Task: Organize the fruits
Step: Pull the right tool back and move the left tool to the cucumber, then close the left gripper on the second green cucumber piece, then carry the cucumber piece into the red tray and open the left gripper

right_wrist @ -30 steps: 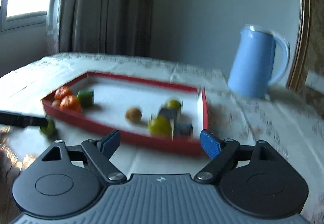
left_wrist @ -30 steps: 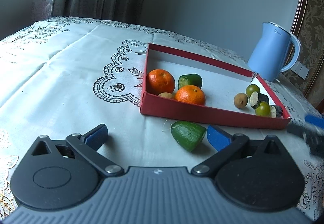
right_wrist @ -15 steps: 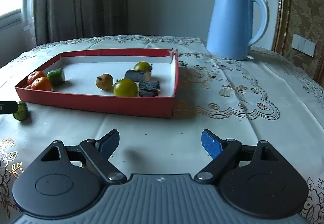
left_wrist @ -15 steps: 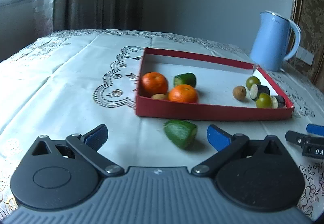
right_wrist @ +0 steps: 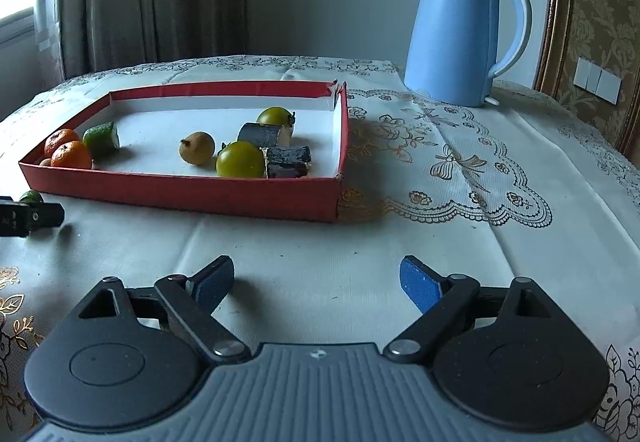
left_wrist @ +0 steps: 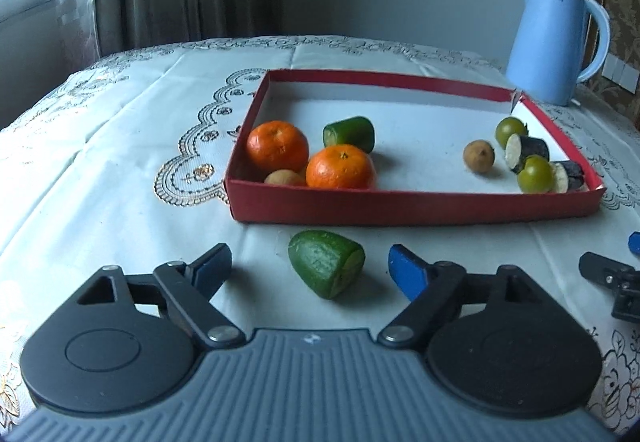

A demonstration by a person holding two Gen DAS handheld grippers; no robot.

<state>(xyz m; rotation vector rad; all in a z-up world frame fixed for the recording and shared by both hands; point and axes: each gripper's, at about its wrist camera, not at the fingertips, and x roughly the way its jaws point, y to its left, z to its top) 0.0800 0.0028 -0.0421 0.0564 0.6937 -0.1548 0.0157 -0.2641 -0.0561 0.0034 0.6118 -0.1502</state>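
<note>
- Left gripper [left_wrist: 310, 268]: jaws stood wide apart, holding nothing; a cut green fruit piece [left_wrist: 326, 268] lay on the surface [left_wrist: 100, 178] between its fingers, touching neither.
- Right gripper [right_wrist: 316, 282]: jaws stood wide apart, with only bare cloth between the fingers.
- Red tray [left_wrist: 400, 207] at 12 o'clock of the left gripper held two oranges [left_wrist: 341, 167], a green piece [left_wrist: 349, 133], small round fruits and dark cut pieces.
- Blue kettle [right_wrist: 460, 34] stood at 1 o'clock of the right gripper, beyond the tray.
</note>
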